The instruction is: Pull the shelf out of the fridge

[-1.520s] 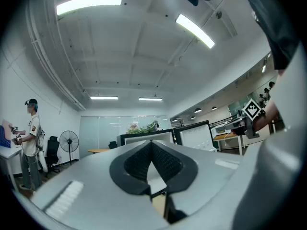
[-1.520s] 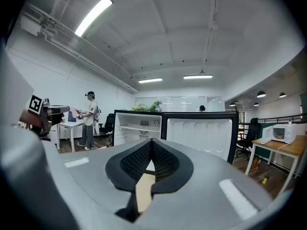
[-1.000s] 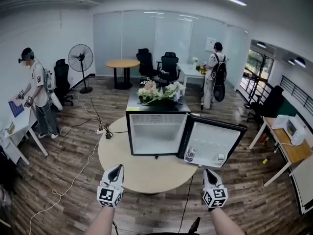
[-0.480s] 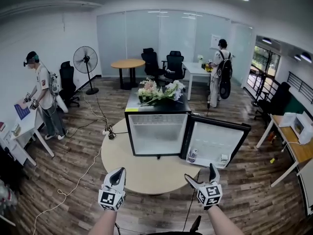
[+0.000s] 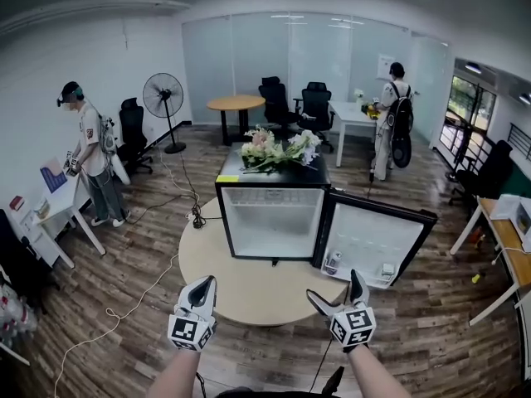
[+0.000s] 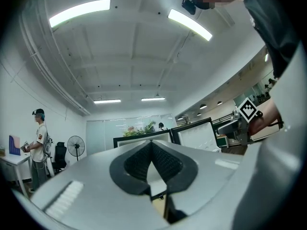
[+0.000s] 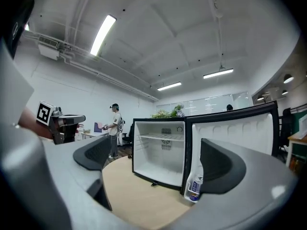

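A black mini fridge (image 5: 231,222) stands on a round beige table (image 5: 249,293), its door (image 5: 373,240) swung open to the right. A thin wire shelf (image 7: 165,138) sits high in the white interior; in the head view the shelf (image 5: 274,200) is only faintly visible. My left gripper (image 5: 202,289) hovers shut at the table's near edge, left of the fridge; its pads (image 6: 158,163) meet with nothing between them. My right gripper (image 5: 334,289) is at the near edge in front of the door. Its jaws have just been opening and stand wide, nothing between them, framing the fridge (image 7: 160,152).
Flowers (image 5: 278,149) lie on the fridge top. A small bottle (image 5: 333,263) stands in the door rack. A cable (image 5: 141,293) runs over the wooden floor at left. One person (image 5: 90,152) stands at a desk far left, another (image 5: 397,118) at the back right. A fan (image 5: 163,98) stands behind.
The right gripper's jaws went from shut to wide open. The fridge and table have drawn slightly nearer in the head view.
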`<move>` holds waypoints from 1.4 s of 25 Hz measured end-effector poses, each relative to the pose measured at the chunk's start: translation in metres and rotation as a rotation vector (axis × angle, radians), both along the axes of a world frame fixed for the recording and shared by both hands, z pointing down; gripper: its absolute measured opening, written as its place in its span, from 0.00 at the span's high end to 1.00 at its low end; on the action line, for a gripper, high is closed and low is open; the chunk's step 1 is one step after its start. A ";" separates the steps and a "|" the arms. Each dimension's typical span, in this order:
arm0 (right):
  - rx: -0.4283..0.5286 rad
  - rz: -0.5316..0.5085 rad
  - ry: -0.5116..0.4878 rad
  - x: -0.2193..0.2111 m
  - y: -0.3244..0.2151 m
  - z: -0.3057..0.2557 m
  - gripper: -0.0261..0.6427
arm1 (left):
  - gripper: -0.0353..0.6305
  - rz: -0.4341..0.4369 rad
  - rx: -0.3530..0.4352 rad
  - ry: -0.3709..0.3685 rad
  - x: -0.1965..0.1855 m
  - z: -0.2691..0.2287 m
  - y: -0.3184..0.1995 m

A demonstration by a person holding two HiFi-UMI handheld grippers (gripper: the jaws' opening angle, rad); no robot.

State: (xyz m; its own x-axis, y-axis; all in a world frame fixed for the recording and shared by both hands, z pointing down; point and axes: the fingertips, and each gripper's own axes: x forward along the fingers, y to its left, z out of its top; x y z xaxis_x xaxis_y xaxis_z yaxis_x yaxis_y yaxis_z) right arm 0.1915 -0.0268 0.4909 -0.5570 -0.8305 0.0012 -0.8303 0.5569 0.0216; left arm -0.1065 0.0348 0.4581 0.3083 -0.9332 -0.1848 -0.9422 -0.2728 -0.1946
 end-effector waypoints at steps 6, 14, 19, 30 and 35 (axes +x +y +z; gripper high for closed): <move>-0.019 -0.031 -0.013 -0.010 -0.016 0.010 0.07 | 0.95 -0.008 -0.015 -0.019 0.018 0.005 -0.015; -0.016 0.001 -0.028 -0.022 -0.068 0.009 0.07 | 0.95 0.029 -0.012 0.002 0.009 0.007 -0.072; -0.020 0.012 -0.024 -0.047 -0.112 0.005 0.07 | 0.95 0.071 -0.009 0.031 -0.003 0.012 -0.125; -0.037 0.086 0.001 -0.090 -0.194 0.010 0.08 | 0.95 0.184 -0.011 0.035 -0.015 0.021 -0.226; -0.041 0.136 -0.005 -0.100 -0.221 0.015 0.08 | 0.95 0.231 -0.010 0.045 -0.020 0.027 -0.258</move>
State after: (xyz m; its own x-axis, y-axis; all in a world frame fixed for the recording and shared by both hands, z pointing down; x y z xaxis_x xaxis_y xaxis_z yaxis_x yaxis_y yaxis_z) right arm 0.0914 -0.2474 0.5062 -0.4390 -0.8978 0.0343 -0.8984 0.4392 -0.0027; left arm -0.1263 -0.2228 0.4847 0.5052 -0.8407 -0.1947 -0.8624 -0.4835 -0.1499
